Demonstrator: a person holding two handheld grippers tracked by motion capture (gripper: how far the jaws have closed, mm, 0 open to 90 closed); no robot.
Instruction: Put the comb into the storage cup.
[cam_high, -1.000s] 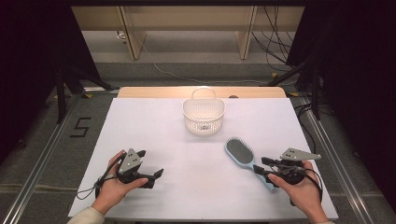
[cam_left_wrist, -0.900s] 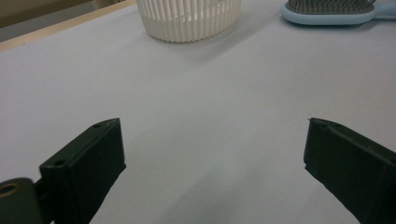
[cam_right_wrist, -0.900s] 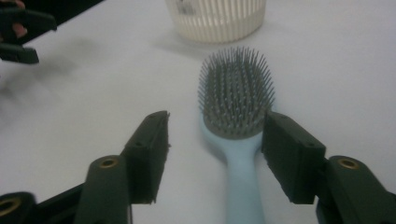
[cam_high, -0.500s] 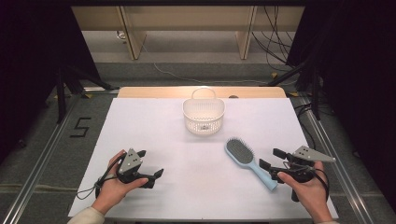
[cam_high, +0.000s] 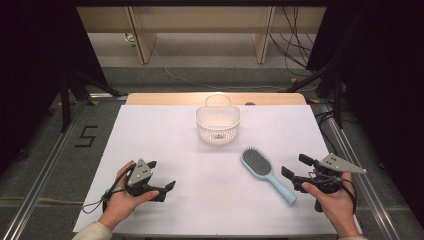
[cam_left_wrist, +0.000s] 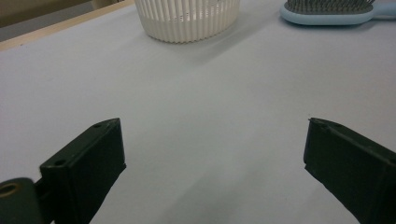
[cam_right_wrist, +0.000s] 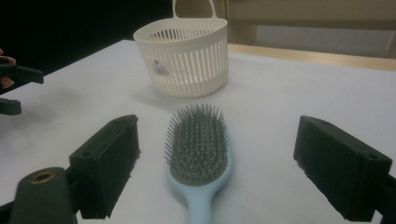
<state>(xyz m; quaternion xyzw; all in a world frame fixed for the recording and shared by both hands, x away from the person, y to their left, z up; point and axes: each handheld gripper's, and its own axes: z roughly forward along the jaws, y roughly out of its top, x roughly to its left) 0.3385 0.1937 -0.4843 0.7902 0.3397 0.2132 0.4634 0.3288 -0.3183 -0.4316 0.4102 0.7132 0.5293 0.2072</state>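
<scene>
A light-blue plastic hairbrush with dark grey bristles (cam_high: 263, 171) lies flat, bristles up, on the white table (cam_high: 165, 140), its oval head pointing toward eleven o'clock and its handle running toward five o'clock in the high view. The right gripper (cam_high: 295, 167) sits at the handle end, at about four o'clock from the table's middle; its jaws have just been opening and now stand released, wide apart on either side of the handle without pressing it, as the right gripper view shows (cam_right_wrist: 215, 158). The left gripper (cam_high: 161, 175), at about eight o'clock, rests low over bare table with its jaws spread and nothing between them. A cream slatted plastic basket with a loop handle (cam_high: 218, 123) stands upright at twelve o'clock, just beyond the brush head.
</scene>
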